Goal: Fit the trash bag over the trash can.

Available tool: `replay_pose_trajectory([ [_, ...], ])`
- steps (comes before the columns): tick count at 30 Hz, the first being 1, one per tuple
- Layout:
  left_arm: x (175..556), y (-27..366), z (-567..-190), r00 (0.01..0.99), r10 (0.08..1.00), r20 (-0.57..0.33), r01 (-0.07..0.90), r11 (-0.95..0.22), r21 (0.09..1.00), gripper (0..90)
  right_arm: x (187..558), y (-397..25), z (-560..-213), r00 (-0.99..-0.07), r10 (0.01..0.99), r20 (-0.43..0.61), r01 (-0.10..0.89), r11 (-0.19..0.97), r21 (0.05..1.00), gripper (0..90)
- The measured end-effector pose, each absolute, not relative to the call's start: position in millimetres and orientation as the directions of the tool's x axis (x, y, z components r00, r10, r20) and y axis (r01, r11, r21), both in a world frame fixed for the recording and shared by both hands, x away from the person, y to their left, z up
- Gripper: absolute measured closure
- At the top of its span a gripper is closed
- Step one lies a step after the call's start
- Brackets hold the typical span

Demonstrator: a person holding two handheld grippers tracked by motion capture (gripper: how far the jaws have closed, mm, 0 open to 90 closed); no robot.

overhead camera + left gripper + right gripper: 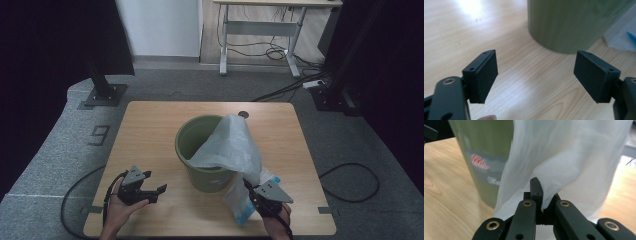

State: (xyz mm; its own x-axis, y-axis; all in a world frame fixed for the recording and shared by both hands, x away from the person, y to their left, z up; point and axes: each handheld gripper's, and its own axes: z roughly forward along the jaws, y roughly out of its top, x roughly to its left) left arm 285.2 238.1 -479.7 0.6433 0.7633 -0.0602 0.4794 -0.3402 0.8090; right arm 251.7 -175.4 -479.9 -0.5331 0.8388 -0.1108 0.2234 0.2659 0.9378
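Two grippers are worked over the wooden table (150,125), and the scene is taken from the left side across. Nearest that side, the left gripper (150,190) is held low above the bare wood with its jaws spread wide and nothing between them; it seems to be kept ready for a free edge of the liner. In the left gripper view the green bucket (574,25) is seen just beyond the parted pads (486,77), near but not touched. At the middle of the table the green bucket (195,145) stands upright, and the white plastic bag (232,145) is draped over its near right rim, partly inside and partly hanging down outside to the tabletop. Furthest right, the right gripper (250,189) is clamped on a fold of the white plastic bag (564,160), apparently so the film can be drawn and spread over the rim
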Motion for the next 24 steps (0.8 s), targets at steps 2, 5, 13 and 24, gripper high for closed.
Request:
replay_pose_trajectory([
  [2, 282, 236, -474, 0.644, 0.763, -0.056, 0.459, -0.327, 0.826, 22.3, 250, -185, -467, -0.534, 0.832, -0.150, 0.190, 0.291, 0.938, 88.7],
  [5, 276, 231, -463, 0.651, 0.757, -0.046, 0.423, -0.312, 0.851, 24.6, 250, -197, -445, -0.536, 0.827, -0.172, 0.148, 0.292, 0.945, 88.7],
  [13, 261, 212, -427, 0.691, 0.722, -0.018, 0.338, -0.301, 0.891, 25.5, 256, -202, -401, -0.559, 0.789, -0.255, 0.072, 0.353, 0.933, 88.7],
  [24, 263, 174, -386, 0.750, 0.659, 0.047, 0.235, -0.334, 0.913, 26.8, 274, -186, -381, -0.583, 0.763, -0.279, 0.038, 0.369, 0.929, 88.7],
])
